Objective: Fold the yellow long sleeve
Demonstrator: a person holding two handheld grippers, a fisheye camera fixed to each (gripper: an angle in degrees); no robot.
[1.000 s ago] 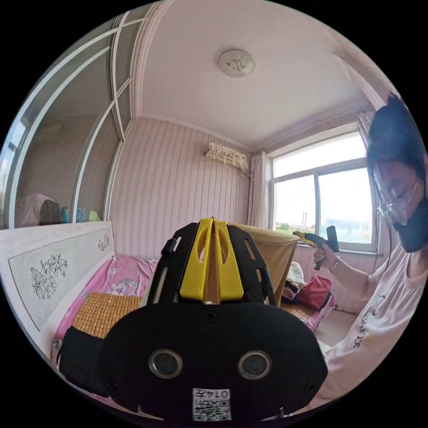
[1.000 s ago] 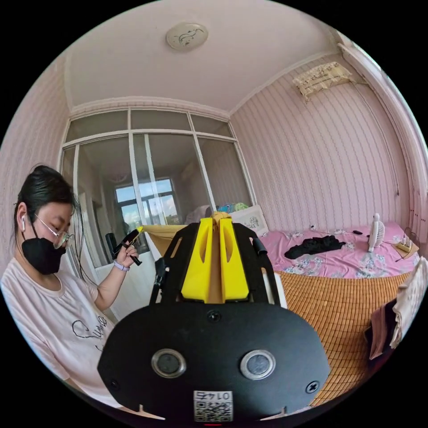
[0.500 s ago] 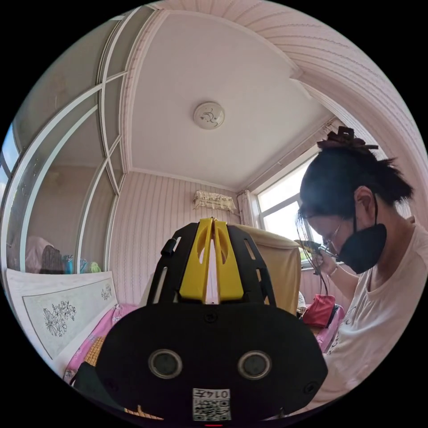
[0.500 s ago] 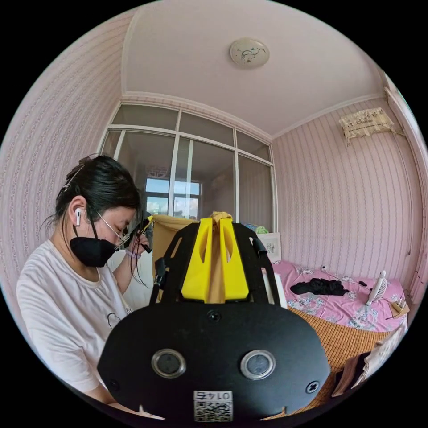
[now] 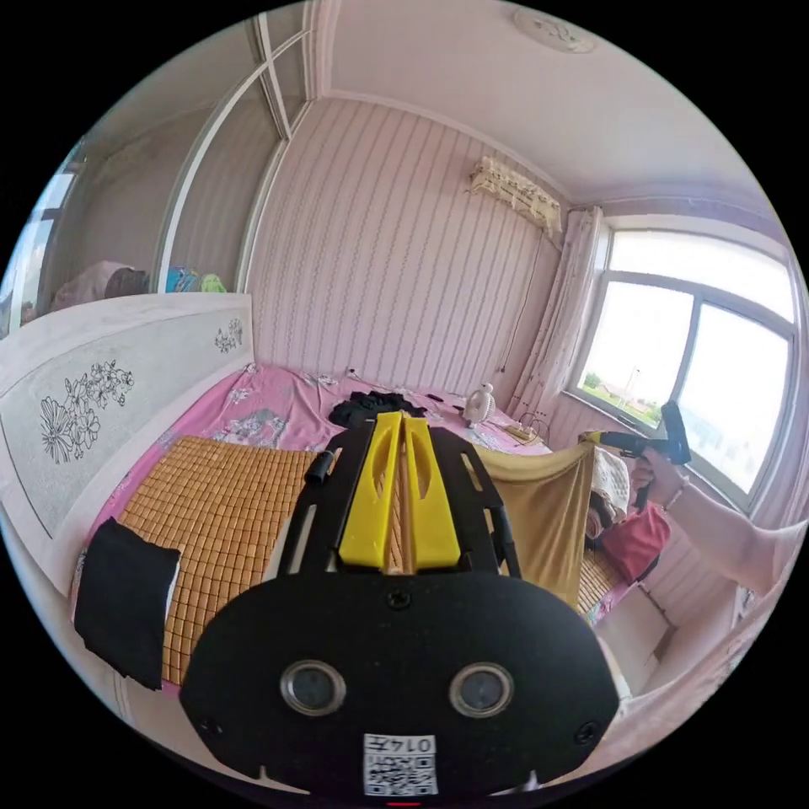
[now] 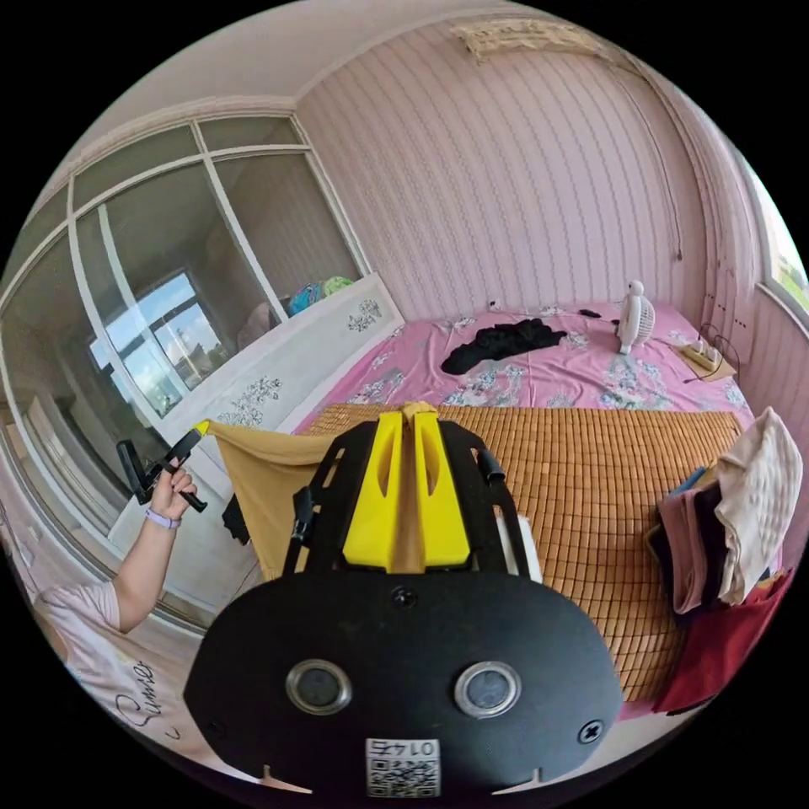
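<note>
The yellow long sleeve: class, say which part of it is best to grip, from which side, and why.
Grip the yellow long sleeve at the two ends of its top edge, coming from above. It hangs as a sheet, stretched between the right gripper and the left gripper, so those corners bear its weight and keep it flat.

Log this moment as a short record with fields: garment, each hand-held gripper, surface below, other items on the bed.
garment: yellow long sleeve, held up, spread between both grippers
left hand-held gripper: shut on one top corner
right hand-held gripper: shut on the other top corner
surface below: bamboo mat on the pink bed sheet
other items: black garment, small white fan, pile of clothes
</note>
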